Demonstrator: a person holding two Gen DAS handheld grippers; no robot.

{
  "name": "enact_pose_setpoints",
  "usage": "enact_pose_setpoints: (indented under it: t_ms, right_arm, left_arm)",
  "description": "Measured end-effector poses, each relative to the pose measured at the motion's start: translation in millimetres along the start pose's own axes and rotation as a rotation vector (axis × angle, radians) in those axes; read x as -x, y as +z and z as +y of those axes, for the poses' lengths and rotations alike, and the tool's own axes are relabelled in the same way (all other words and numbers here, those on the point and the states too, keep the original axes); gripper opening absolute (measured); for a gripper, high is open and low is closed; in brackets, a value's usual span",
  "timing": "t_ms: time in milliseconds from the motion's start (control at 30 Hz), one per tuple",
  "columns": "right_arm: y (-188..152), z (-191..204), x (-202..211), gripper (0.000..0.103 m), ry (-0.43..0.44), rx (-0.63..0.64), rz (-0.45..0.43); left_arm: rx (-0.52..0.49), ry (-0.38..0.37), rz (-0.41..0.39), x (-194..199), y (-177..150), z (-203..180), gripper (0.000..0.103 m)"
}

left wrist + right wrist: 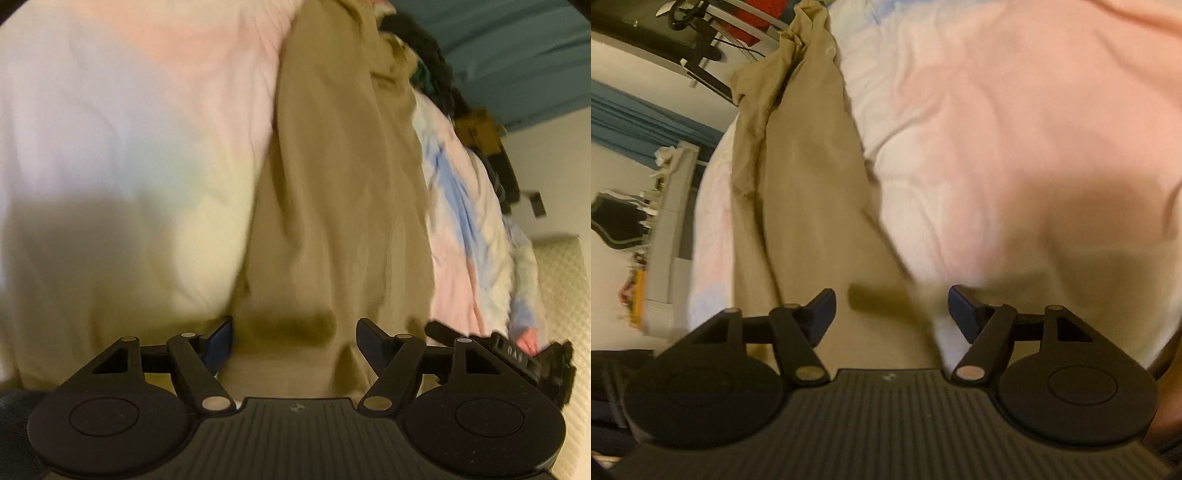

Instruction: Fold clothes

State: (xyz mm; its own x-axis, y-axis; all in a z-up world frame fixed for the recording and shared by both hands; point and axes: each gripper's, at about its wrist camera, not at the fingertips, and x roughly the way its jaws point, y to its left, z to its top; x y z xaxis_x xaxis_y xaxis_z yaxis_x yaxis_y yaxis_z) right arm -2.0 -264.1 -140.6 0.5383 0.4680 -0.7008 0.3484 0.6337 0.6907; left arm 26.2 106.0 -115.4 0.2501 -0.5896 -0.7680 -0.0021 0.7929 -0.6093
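Observation:
A pair of tan trousers [332,184] lies stretched out lengthwise on a pastel tie-dye bedspread [129,129]. My left gripper [295,338] is open, just above the near end of the trousers, holding nothing. In the right wrist view the same trousers [812,184] run away from me, bunched at the far end. My right gripper [890,314] is open over the near right edge of the trousers, holding nothing. The right gripper's body also shows at the lower right of the left wrist view [517,358].
The bedspread [1015,129] covers most of both views. A dark pile of clothes [432,55] lies at the far end of the bed. Teal curtain [517,48], shelving [665,229] and a black stand [698,44] lie beyond the bed's edge.

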Motion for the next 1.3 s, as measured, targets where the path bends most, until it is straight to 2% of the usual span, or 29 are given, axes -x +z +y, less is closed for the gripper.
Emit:
enact_pose_setpoints:
  t_ms: [100,167,233,300,333,367,400,467,533,567,667,733,800,1033,1133,1200,1300]
  right_arm:
    - [-6,-2,1,0.069,0.051,-0.032,0.04]
    - [-12,-1,-1,0.069,0.043,-0.025,0.054]
    - [-16,3,-1,0.069,0.026,-0.004,0.064]
    - [-21,10,-1,0.069,0.002,0.037,0.071]
    - [-24,14,0,0.069,-0.011,0.061,0.074]
    - [-27,18,1,0.069,-0.023,0.084,0.077]
    - [-29,20,3,0.064,-0.03,0.1,0.079]
    - [-33,25,8,0.034,-0.043,0.127,0.081]
    - [-38,29,12,0.015,-0.057,0.154,0.084]
    - [-40,31,14,0.014,-0.063,0.168,0.086]
    - [-33,36,32,0.009,-0.016,0.166,0.01]
    - [-27,44,49,0.009,0.032,0.167,-0.05]
    - [-16,56,71,0.009,0.084,0.161,-0.1]
    - [5,103,145,0.008,0.222,0.236,-0.258]
    - [-3,103,165,0.008,0.241,0.263,-0.294]
    - [-8,103,179,0.008,0.254,0.28,-0.317]
    - [-35,81,181,0.008,0.247,0.277,-0.311]
  left_arm:
    - [0.005,-0.001,0.038,-5,-7,0,0.071]
    - [0.014,-0.002,0.055,-6,-6,1,0.069]
    - [0.001,0.02,0.061,-4,-7,-2,0.061]
    - [-0.011,0.049,0.063,-3,-10,-5,0.039]
    - [-0.005,0.045,0.061,-3,-11,-4,0.035]
    - [0.0,0.041,0.058,-2,-12,-3,0.024]
    - [0.009,0.029,0.05,0,-12,0,0.012]
    - [0.02,0.012,0.023,7,-9,4,0.009]
    - [0.03,-0.019,-0.006,13,-9,6,0.007]
    - [0.043,-0.044,-0.021,19,-9,7,0.007]
    - [0.1,-0.106,-0.092,38,-8,9,0.007]
    - [0.095,-0.132,-0.167,56,-6,5,0.007]
    - [0.085,-0.17,-0.21,76,-3,-1,0.007]
    - [0.012,-0.27,-0.309,137,4,-44,0.005]
    - [-0.014,-0.28,-0.334,147,-12,-56,0.005]
    - [-0.016,-0.275,-0.341,156,-30,-50,0.004]
    - [0.006,-0.265,-0.334,160,-66,-32,0.004]
